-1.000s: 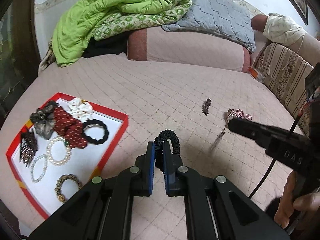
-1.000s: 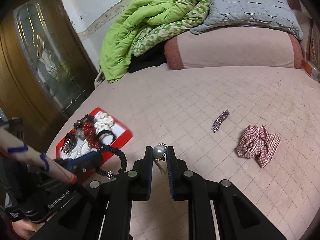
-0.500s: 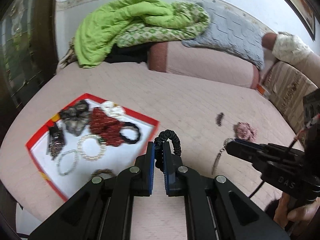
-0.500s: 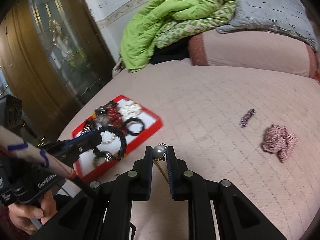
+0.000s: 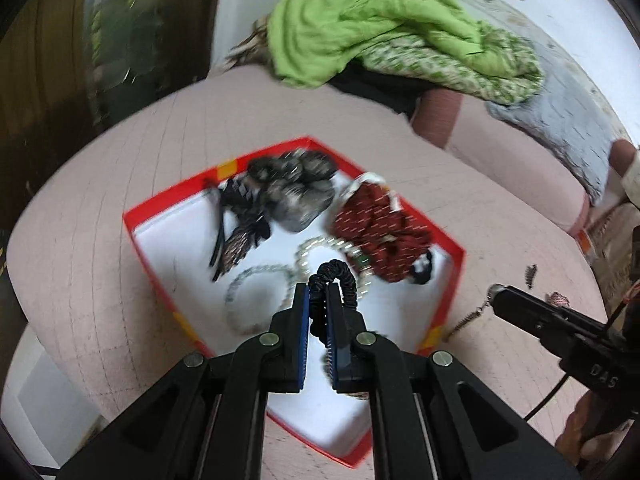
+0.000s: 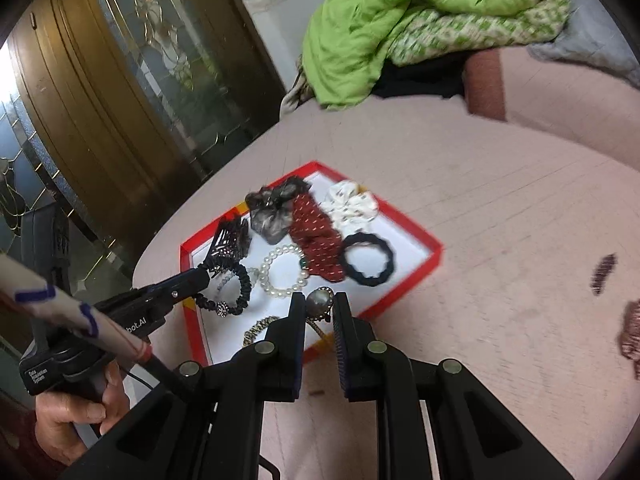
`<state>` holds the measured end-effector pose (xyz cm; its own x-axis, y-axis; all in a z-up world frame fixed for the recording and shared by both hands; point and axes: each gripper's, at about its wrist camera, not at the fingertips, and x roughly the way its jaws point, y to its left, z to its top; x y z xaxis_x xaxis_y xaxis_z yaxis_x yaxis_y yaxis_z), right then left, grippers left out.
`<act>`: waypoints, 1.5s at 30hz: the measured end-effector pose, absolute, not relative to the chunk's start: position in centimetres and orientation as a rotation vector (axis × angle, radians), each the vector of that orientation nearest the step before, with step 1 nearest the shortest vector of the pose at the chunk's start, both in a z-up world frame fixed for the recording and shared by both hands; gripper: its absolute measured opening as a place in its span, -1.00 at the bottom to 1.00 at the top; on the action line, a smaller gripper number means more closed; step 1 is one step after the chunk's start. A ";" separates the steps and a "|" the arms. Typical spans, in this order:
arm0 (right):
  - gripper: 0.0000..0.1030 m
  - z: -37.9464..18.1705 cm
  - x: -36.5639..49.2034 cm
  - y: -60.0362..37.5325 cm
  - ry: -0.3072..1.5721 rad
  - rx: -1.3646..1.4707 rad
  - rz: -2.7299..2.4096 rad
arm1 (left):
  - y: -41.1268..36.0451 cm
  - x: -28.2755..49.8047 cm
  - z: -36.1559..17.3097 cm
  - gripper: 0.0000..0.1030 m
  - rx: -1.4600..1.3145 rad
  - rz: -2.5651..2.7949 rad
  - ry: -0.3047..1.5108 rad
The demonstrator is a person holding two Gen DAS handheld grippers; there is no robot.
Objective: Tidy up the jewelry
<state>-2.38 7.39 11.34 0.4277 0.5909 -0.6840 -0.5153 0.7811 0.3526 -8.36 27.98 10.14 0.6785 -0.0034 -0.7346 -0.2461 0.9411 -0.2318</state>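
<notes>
While both grippers carry pieces toward the shallow red-rimmed tray with a white floor (image 6: 430, 249), the step in hand looks like delivery: the left gripper (image 5: 319, 300), jaws narrow on a black beaded elastic bracelet (image 5: 334, 276), hangs over the tray's 6 o'clock half; the right gripper (image 6: 319, 307) pinches a grey pearl pendant on a gold chain (image 6: 319, 302) at the tray's 5 o'clock rim. Next, I judge, each needs a bare white spot to lower and release. Motion blur smears the tray's contents in the left view, and the chain's tail is hidden.

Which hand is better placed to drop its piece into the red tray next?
Left, probably. The left gripper holds the black hair tie over the red tray; the right gripper, holding the pearl earring, sits at its near edge.
</notes>
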 end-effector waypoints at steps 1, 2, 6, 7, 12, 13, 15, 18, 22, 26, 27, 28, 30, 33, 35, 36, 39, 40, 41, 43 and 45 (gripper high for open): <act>-0.71 10.6 -1.9 8.1 0.906 0.090 0.692 | 28.5 -8.1 9.5 -0.85 -0.358 0.142 0.837; -0.71 10.2 -1.6 8.5 0.917 0.088 0.692 | 28.8 -8.0 9.1 -0.85 -0.388 0.137 0.851; -0.71 8.0 -0.3 10.5 0.962 0.074 0.688 | 29.6 -7.8 8.7 -0.85 -0.429 0.148 0.858; -0.70 7.6 0.0 10.9 0.966 0.067 0.684 | 29.6 -7.7 8.6 -0.85 -0.426 0.151 0.860; -0.68 6.6 1.1 11.9 0.990 0.040 0.664 | 29.7 -7.6 8.7 -0.85 -0.422 0.175 0.859; -0.68 6.4 1.3 12.1 0.991 0.028 0.656 | 29.7 -7.7 8.8 -0.85 -0.418 0.185 0.855; -0.62 6.4 1.3 12.2 0.991 0.005 0.643 | 29.8 -7.8 8.9 -0.84 -0.411 0.195 0.850; -0.18 6.9 0.9 12.1 0.973 -0.009 0.644 | 29.6 -7.8 9.1 -0.83 -0.401 0.196 0.851; -0.16 8.3 0.6 11.3 0.937 0.016 0.658 | 29.2 -8.2 9.8 -0.83 -0.383 0.196 0.837; -0.16 10.6 -0.2 10.3 0.882 0.050 0.657 | 28.6 -9.2 11.7 -0.50 -0.339 0.206 0.790; -0.16 11.4 -0.6 9.9 0.863 0.052 0.657 | 28.2 -9.7 12.5 -0.32 -0.318 0.219 0.766; -0.15 12.1 -1.1 9.5 0.843 0.054 0.652 | 28.0 -10.1 13.2 0.05 -0.306 0.235 0.746; -0.01 13.3 -2.1 8.7 0.811 0.059 0.638 | 27.6 -11.3 14.7 0.18 -0.277 0.257 0.691; 0.15 15.0 -3.6 7.4 0.770 0.057 0.611 | 26.9 -12.8 16.9 0.19 -0.251 0.267 0.664; 0.18 16.1 -4.7 6.6 0.755 0.053 0.608 | 26.6 -14.4 18.6 0.36 -0.252 0.250 0.631; 0.20 16.8 -5.4 6.0 0.746 0.057 0.611 | 26.2 -15.4 19.6 0.44 -0.236 0.260 0.610; 0.48 18.5 -7.4 4.2 0.708 0.077 0.576 | 25.5 -18.1 21.4 0.75 -0.192 0.303 0.554; 0.58 19.0 -8.3 3.7 0.700 0.083 0.572 | 25.3 -19.1 21.8 0.87 -0.175 0.325 0.543; 0.61 19.1 -8.9 3.4 0.697 0.083 0.572 | 25.0 -20.1 22.0 0.97 -0.152 0.351 0.541; 0.69 19.4 -11.0 2.8 0.686 0.054 0.551 | 24.4 -21.6 22.0 0.98 -0.102 0.407 0.555; 0.76 19.1 -12.7 2.5 0.697 0.027 0.527 | 24.0 -23.3 21.5 0.98 -0.069 0.467 0.555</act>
